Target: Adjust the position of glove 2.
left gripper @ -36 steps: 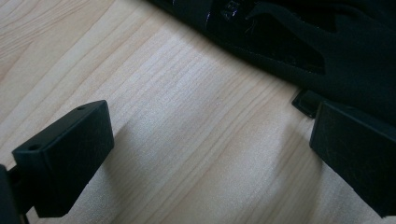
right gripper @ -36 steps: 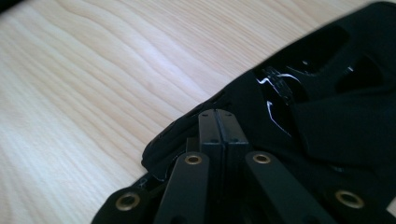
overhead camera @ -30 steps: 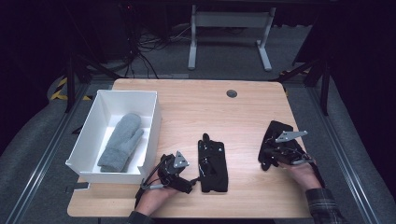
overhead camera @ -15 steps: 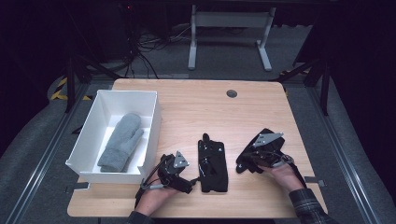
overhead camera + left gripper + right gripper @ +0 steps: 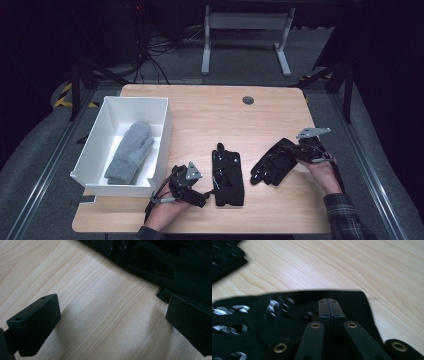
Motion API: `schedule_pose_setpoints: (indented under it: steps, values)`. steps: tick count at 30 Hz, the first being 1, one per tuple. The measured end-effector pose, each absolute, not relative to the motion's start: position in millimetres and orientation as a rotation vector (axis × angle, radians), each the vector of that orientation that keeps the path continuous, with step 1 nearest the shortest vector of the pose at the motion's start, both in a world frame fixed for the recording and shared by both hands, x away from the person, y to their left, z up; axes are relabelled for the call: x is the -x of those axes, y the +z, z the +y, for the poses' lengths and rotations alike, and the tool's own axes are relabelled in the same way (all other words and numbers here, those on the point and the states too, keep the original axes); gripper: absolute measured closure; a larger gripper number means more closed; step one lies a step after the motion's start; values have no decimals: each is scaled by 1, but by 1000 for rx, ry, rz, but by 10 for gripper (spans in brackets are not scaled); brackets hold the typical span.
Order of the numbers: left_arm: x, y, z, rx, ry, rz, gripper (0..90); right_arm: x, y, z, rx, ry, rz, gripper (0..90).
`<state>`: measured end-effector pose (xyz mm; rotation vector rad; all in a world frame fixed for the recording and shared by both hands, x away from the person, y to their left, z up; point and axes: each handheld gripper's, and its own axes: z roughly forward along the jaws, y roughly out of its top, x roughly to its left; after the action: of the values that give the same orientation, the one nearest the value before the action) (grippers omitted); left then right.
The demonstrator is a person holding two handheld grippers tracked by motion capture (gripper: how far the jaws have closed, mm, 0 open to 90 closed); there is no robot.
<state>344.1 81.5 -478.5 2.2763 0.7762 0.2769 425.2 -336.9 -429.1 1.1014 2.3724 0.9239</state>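
Dark floor and cable clutter surround a pale wooden table [image 5: 210, 115] in the high view. At its left edge sits a white box [image 5: 95, 150] holding a grey mitten [image 5: 130, 152], lying flat along the box's length. Near the table's front, a black glove [image 5: 227, 175] lies flat, and the left gripper [image 5: 205, 192] rests just beside its lower left corner. To the right, the right gripper [image 5: 295, 156] pinches the cuff end of a second black glove [image 5: 272, 162], which trails toward the first glove but lies apart from it.

From the left gripper view, the two jaws stand wide apart with bare wood between them; the black glove [image 5: 175, 262] fills the upper right, its edge just beside the right-hand jaw, though whether they touch I cannot tell.

From the right gripper view, the jaws are pressed together on the second black glove [image 5: 274, 315], whose fabric spreads out under and to the left of them; the picture is blurred.
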Motion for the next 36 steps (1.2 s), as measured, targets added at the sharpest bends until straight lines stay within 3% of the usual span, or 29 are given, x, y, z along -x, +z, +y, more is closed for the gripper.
schedule_pose_setpoints:
  steps: [15, 30, 36]
  values:
    - [-344, -478, 82, -2276, 277, 776, 1, -399, -438, -360, -1180, 761, 2399, 900]
    - [-344, -478, 82, -2276, 278, 777, 1, -318, -438, -352, -1088, 779, 2483, 900]
    - [-344, -478, 82, -2276, 278, 776, 1, -327, -424, -338, -1014, 936, 2439, 900]
